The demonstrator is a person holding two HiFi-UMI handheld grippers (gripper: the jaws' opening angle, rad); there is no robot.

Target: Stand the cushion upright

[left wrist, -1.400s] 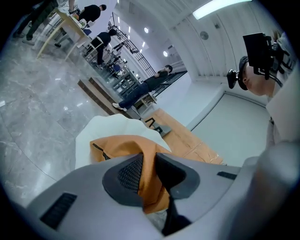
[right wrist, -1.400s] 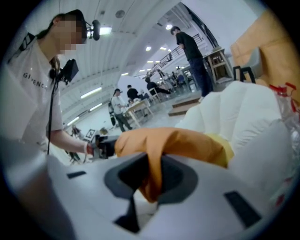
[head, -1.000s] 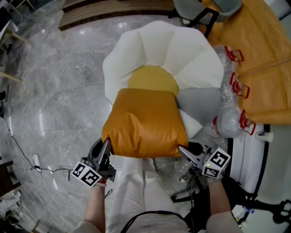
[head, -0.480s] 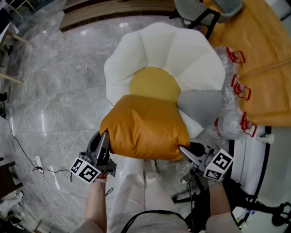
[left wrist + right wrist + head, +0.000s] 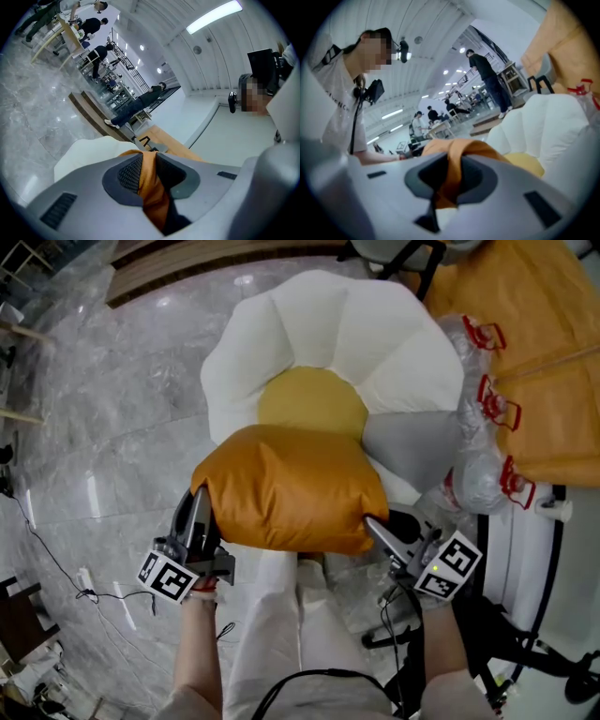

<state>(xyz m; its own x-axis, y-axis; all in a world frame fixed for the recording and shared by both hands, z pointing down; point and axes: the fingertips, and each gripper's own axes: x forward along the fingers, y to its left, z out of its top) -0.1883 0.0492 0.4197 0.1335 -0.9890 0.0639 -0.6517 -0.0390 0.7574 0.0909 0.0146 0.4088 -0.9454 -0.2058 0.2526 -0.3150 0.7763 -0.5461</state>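
Head view: one orange cushion point(image 5: 291, 488) lies tilted over the near edge of the one flower-shaped seat point(image 5: 309, 324), gripped at both near corners; raised some by the look of it, not yet upright. Left gripper view: left gripper point(image 5: 149, 176) clamped on orange fabric, seat just beyond. Right gripper view: right gripper point(image 5: 449, 180) likewise pinches a cushion corner, so two grippers on the job.
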